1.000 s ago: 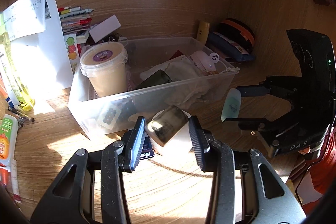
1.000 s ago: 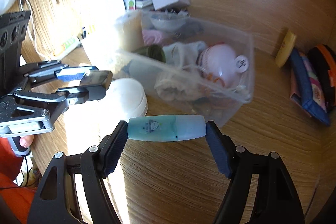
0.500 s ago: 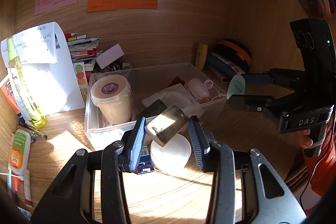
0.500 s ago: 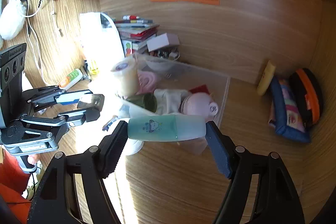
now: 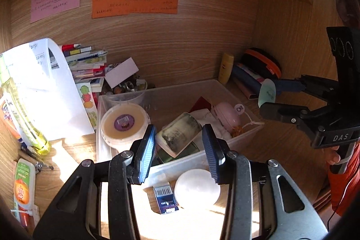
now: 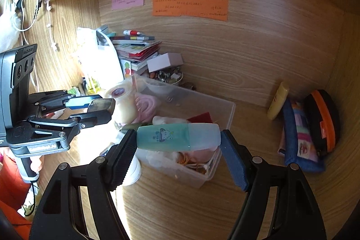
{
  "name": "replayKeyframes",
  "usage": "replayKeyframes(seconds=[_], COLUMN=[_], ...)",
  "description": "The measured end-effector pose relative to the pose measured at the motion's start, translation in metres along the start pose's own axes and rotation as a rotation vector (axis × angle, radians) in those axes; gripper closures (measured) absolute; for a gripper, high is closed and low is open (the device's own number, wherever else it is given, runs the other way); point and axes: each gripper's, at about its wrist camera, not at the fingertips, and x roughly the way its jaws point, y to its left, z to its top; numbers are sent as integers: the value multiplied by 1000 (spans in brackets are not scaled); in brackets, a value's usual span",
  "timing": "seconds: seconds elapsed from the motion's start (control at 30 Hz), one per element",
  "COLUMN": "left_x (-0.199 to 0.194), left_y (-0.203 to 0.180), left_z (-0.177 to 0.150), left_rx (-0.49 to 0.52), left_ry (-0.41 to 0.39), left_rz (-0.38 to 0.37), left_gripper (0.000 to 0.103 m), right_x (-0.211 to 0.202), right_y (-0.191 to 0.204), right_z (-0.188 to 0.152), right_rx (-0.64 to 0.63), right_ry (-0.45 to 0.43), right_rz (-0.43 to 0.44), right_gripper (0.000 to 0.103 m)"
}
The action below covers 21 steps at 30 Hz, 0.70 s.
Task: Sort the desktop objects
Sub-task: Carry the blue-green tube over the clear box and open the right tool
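Grippers over a wooden desk. At lower centre, the left gripper [image 5: 178, 145] clamps a smudged silvery block [image 5: 178, 135] above a clear plastic bin [image 5: 243, 138]. The right gripper [image 6: 178, 151] grasps a teal tube [image 6: 177, 137] endwise, above the bin's near corner.

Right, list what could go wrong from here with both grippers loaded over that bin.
1. The right gripper holds the teal bottle only by its two ends; it could pivot or slip out.
2. The left gripper grips the small metallic case tilted, so it may twist loose.
3. The clear bin is already crowded; dropped items could bounce out.
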Motion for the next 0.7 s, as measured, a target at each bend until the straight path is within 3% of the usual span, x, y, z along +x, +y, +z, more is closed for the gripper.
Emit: replayKeyframes(seconds=[0.47,0.7], left_x=[35,68], left_y=[5,7], left_z=[39,52], left_rx=[26,43], left_ry=[20,91], left_rz=[5,4], left_gripper=[62,62], right_x=[17,35], right_y=[-21,-30], right_z=[29,42], right_rx=[-34,-62], right_ry=[-33,-12], right_rz=[-52,-76], right_gripper=[32,32])
